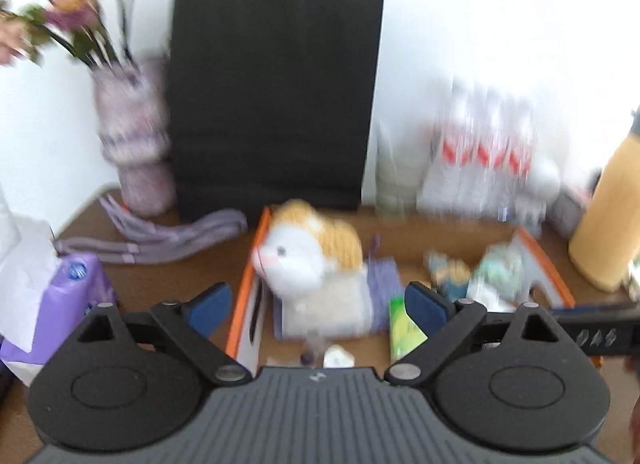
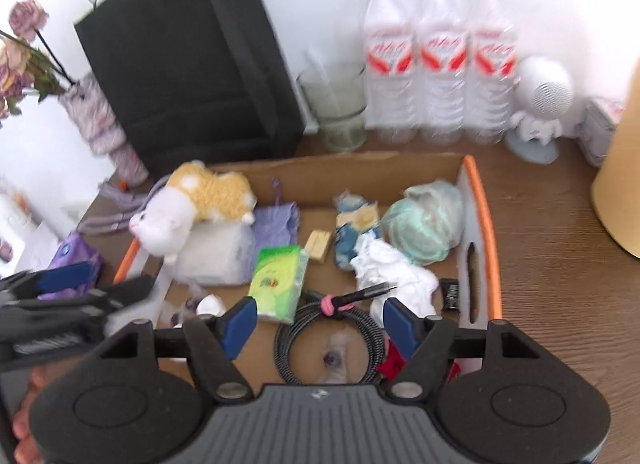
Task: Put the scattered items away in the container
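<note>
Your left gripper (image 1: 318, 302) and right gripper (image 2: 320, 324) both stand open, holding nothing. The flat cardboard box (image 2: 360, 162) with orange edges sits on the wooden table (image 2: 560, 264); inside lie a fluffy toy cat (image 2: 192, 200), a green tissue pack (image 2: 278, 284) and a coiled braided cable (image 2: 332, 338)

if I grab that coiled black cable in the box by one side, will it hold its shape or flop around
The cable would probably keep its coil, since a pink tie binds the loops. Its braided sheath looks flexible, so the ring would likely sag from one edge. The loose plug end sticks out past the tie and may swing.
</note>
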